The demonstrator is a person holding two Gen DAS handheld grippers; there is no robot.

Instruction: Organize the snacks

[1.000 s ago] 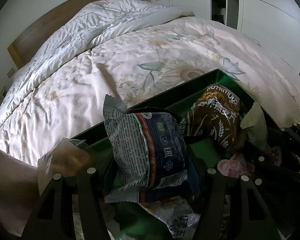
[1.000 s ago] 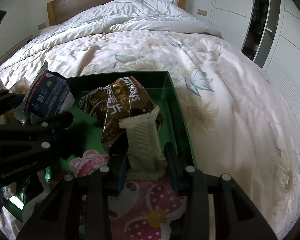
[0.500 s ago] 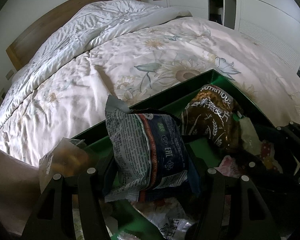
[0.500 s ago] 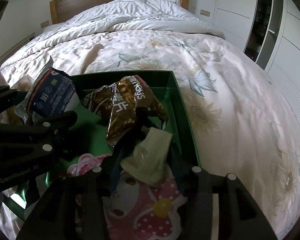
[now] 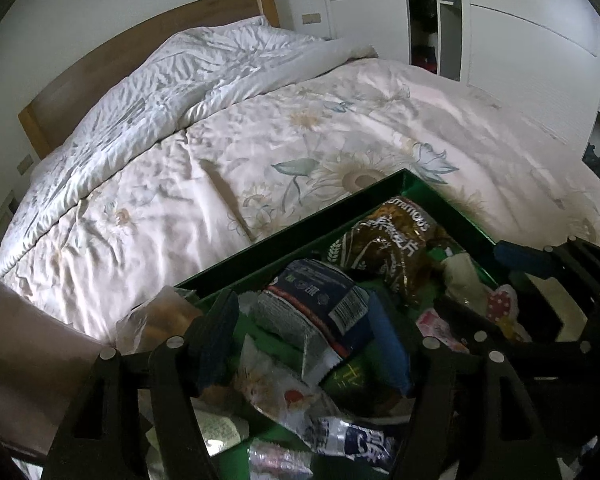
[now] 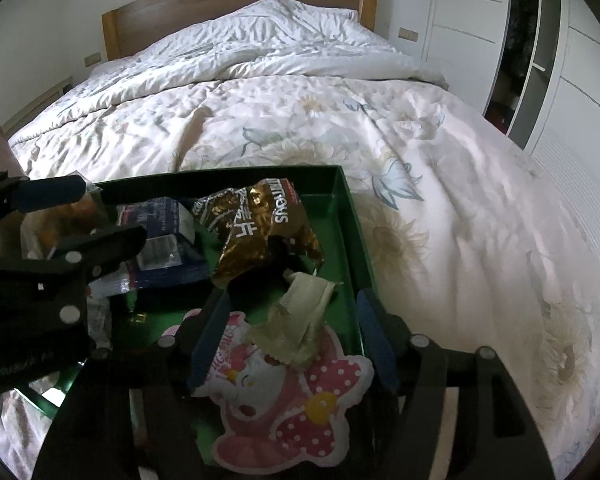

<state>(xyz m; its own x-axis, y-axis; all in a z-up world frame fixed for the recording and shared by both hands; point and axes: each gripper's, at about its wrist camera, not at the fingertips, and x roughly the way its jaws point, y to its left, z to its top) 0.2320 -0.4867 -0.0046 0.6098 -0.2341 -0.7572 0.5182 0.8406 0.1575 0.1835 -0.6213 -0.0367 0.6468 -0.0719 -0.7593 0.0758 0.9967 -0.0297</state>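
A green tray [image 5: 300,232] [image 6: 352,232] of snacks lies on the bed. My left gripper [image 5: 300,340] hangs over its left part with the jaws opening. A blue and grey packet [image 5: 316,312] [image 6: 160,232] lies tipped between them, clear of the left pad. My right gripper [image 6: 292,336] is over the tray's right side, its jaws opening wide. A pale green packet [image 6: 300,320] [image 5: 460,276] lies loose between them on a pink flower-shaped packet [image 6: 292,400]. A brown "NUTRITIOUS" bag [image 5: 396,248] [image 6: 260,224] sits at the tray's far end.
A clear bag with brown contents [image 5: 160,316] sits at the tray's left corner. More packets [image 5: 340,436] crowd the near part of the tray. The flowered quilt [image 6: 440,200] spreads beyond, with a wooden headboard [image 6: 220,4] behind and white wardrobes [image 5: 520,40] at the right.
The right jaws opened and let go of the pale green packet, which dropped onto the pink one. The left jaws widened, the blue packet tipped down into the tray, and the left gripper rose.
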